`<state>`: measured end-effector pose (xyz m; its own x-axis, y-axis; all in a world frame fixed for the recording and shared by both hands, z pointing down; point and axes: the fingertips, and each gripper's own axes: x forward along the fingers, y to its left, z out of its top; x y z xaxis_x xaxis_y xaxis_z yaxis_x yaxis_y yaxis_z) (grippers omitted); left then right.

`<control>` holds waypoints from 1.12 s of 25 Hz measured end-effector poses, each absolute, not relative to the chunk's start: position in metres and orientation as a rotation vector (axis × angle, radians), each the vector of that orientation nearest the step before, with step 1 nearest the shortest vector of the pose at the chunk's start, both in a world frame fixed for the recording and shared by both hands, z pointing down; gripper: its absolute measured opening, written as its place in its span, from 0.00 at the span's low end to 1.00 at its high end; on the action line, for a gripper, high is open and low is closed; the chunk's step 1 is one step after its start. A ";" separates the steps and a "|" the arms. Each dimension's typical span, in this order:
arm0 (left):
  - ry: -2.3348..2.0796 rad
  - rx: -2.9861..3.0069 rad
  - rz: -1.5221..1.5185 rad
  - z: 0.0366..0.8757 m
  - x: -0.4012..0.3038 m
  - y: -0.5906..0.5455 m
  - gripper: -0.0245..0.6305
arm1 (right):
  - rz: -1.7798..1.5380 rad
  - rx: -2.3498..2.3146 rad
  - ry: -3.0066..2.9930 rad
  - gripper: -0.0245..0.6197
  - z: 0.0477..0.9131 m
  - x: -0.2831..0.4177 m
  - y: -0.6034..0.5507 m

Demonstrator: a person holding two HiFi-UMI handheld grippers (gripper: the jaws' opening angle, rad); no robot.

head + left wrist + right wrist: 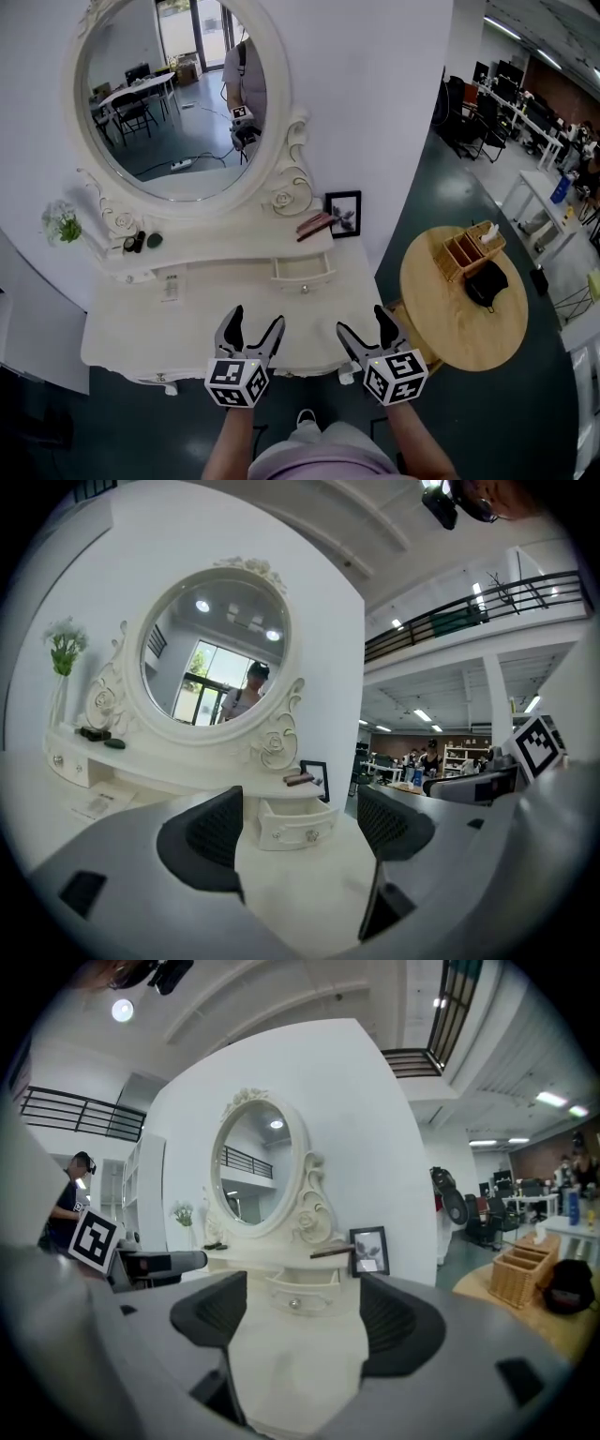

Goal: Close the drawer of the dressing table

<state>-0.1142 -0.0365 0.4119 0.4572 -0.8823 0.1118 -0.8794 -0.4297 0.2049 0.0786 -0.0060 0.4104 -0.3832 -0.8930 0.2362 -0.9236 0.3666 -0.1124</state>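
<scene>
Drawer [303,269] is still pulled out, under the right end of the dressing table [122,328] shelf, near the picture frame [343,214]. Left gripper [255,321] and right gripper [363,321] both have jaws spread with nothing between them, hovering side by side over the front edge of the tabletop. Both point at the drawer, well apart from it.

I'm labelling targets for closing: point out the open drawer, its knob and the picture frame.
open drawer [316,1298], right gripper view, its front panel.
knob [294,1304], right gripper view, its round face.
picture frame [343,215], head view, the picture's centre.
</scene>
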 end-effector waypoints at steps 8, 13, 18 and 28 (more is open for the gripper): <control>-1.499 2.471 0.016 0.427 -0.116 -0.063 0.60 | 0.365 1.666 -2.448 0.61 0.424 0.075 -0.030; -1.487 2.464 0.054 0.437 -0.114 -0.077 0.60 | 0.378 1.640 -2.433 0.60 0.435 0.074 -0.048; -1.485 2.441 0.075 0.452 -0.113 -0.096 0.60 | 0.379 1.618 -2.419 0.60 0.446 0.076 -0.075; -1.489 2.387 0.160 0.483 -0.114 -0.129 0.60 | 0.414 1.531 -2.399 0.60 0.477 0.068 -0.120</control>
